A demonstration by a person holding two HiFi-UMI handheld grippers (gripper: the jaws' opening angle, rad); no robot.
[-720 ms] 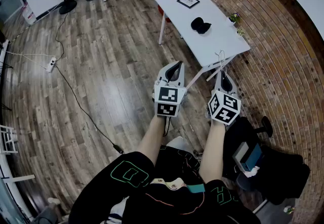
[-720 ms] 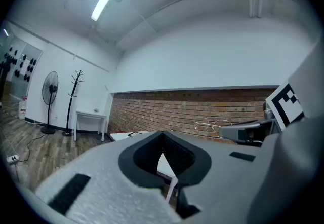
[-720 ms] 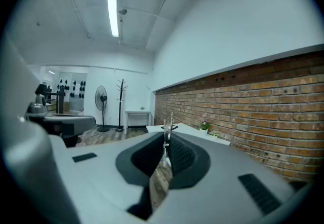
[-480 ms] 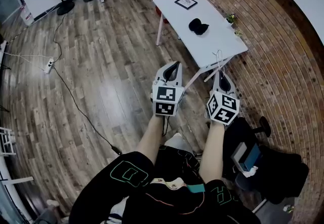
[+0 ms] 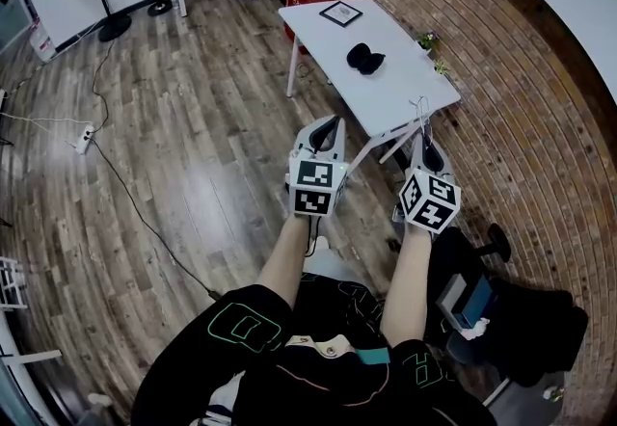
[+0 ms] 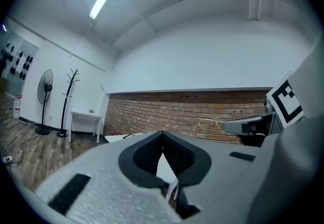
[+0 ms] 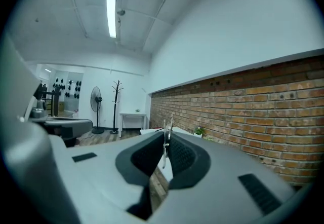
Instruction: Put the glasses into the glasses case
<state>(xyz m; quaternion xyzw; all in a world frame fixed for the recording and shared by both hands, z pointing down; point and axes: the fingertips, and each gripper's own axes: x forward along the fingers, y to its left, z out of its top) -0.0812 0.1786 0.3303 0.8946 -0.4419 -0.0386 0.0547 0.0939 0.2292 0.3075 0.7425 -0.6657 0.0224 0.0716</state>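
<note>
The right gripper (image 5: 424,148) is held with its jaws closed down on the glasses (image 5: 420,116). In the right gripper view the thin wire frame (image 7: 168,125) is seen pinched between the two dark pads near the tips of the gripper (image 7: 165,143), with part of it standing up above them. In the head view the rest of the frame is seen jutting forward past the tips, over the near edge of the white table (image 5: 390,92).

The left gripper (image 5: 331,123) is held level beside the right one, a little apart from it. Its jaws are seen brought together at the tips (image 6: 162,135), and nothing is gripped between them. From the left gripper view the glasses (image 6: 217,121) are seen off to the right, at the front of the right gripper (image 6: 238,126).

The glasses case (image 5: 364,57), a small black object, is set on the table ahead of both grippers and well apart from them. It lies ahead of the right gripper's tips and to their left, roughly at mid-table. Whether it is open cannot be told at this size. A framed picture (image 5: 339,13) is laid further along the table, beyond the case.
</note>
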